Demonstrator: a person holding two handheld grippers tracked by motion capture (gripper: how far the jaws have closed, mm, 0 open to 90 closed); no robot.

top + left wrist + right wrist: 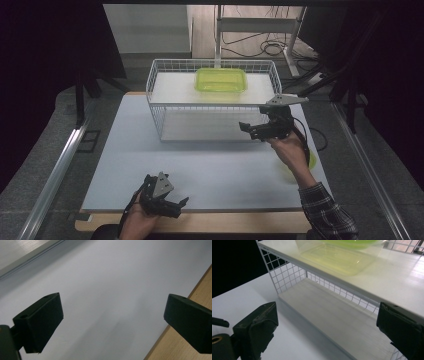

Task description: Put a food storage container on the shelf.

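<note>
White tabletop (120,165), dark room behind; a wire shelf rack (159,102) stands toward its far edge, a green plastic container (221,80) on the upper shelf, long axis along the rack; the right gripper (251,130), nearer, hangs off the rack's right front corner, the container up and beyond it, jaws wide and empty; the left gripper (177,206) rests at the near edge, likewise wide and empty.

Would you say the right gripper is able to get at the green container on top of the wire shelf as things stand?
Probably yes. The right gripper is open and empty beside the wire shelf, and the green container sits uncovered on the top board, so nothing seems to block a reach from above.
</note>
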